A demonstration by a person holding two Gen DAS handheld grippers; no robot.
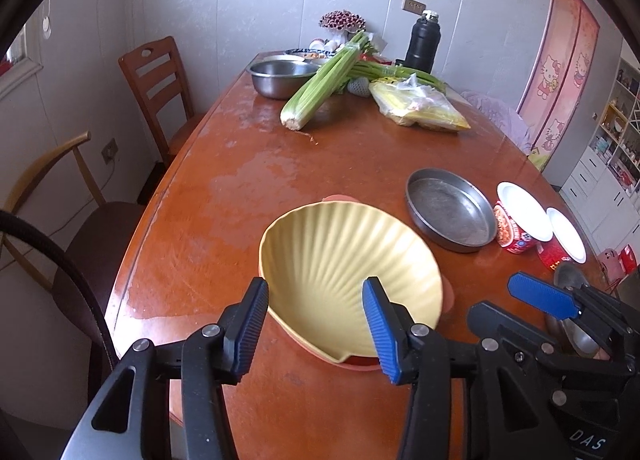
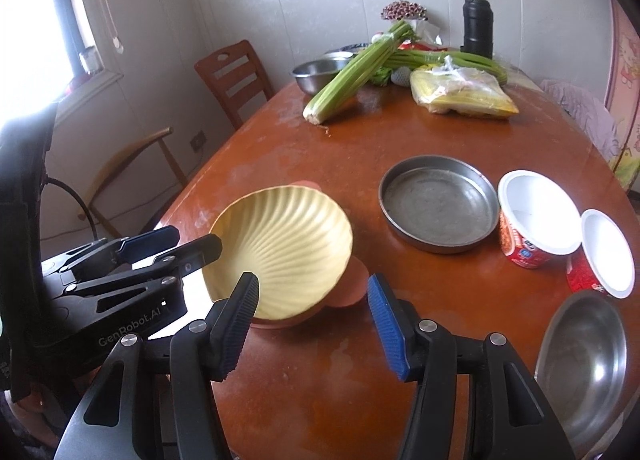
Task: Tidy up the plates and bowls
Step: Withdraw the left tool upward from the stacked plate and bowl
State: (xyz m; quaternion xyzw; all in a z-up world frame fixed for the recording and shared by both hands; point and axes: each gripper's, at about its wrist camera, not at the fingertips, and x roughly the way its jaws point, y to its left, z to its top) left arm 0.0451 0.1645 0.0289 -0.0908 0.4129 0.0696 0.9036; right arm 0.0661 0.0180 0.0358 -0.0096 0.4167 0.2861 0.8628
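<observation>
Left wrist view: yellow shell plate (image 1: 344,264) nested on orange dish (image 1: 356,366) near table's (image 1: 240,164) front edge to save space; left gripper (image 1: 316,324) & right gripper (image 2: 312,320) both open, holding nothing.

From my left wrist camera I see my left tongs (image 1: 316,324) spread apart around the near rim of the yellow shell-shaped plate (image 1: 344,256), which sits on an orange plate (image 1: 448,294) on the counter (image 1: 240,180), with a round metal pan (image 1: 450,209) just beyond it.
</observation>
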